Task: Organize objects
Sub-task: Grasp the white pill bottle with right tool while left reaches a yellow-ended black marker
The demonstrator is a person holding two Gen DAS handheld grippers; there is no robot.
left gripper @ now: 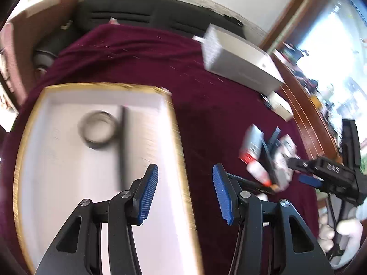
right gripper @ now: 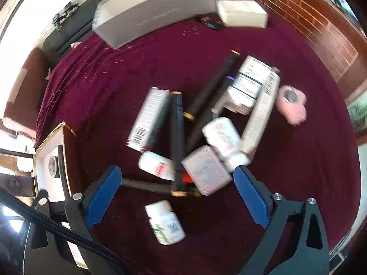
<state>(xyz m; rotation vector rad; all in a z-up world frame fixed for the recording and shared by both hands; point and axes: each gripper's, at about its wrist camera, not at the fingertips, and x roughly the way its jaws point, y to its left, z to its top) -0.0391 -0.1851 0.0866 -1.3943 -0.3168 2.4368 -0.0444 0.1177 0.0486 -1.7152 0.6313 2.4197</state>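
Note:
A white tray with a gold rim (left gripper: 177, 137) lies on a maroon cloth (left gripper: 142, 57). It holds a round metal ring (left gripper: 98, 126) and a dark stick (left gripper: 122, 142). My left gripper (left gripper: 185, 169) hangs open over the tray's right edge with nothing between its pads. To the right is a jumbled pile: a barcode box (right gripper: 149, 119), black tubes (right gripper: 213, 84), white bottles (right gripper: 223, 135), a pink-patterned box (right gripper: 206, 169) and a pink roll (right gripper: 292, 102). My right gripper (right gripper: 177, 171) is wide open above the pile's near side, gripping nothing. A green-labelled bottle (right gripper: 166, 223) lies apart, closest to me.
A long white box (left gripper: 240, 61) and a smaller white box (right gripper: 240, 13) sit at the cloth's far side. A wooden panel (right gripper: 309, 27) borders the right. A black seat (left gripper: 137, 16) stands behind. A gloved hand (left gripper: 332, 231) holds the right gripper.

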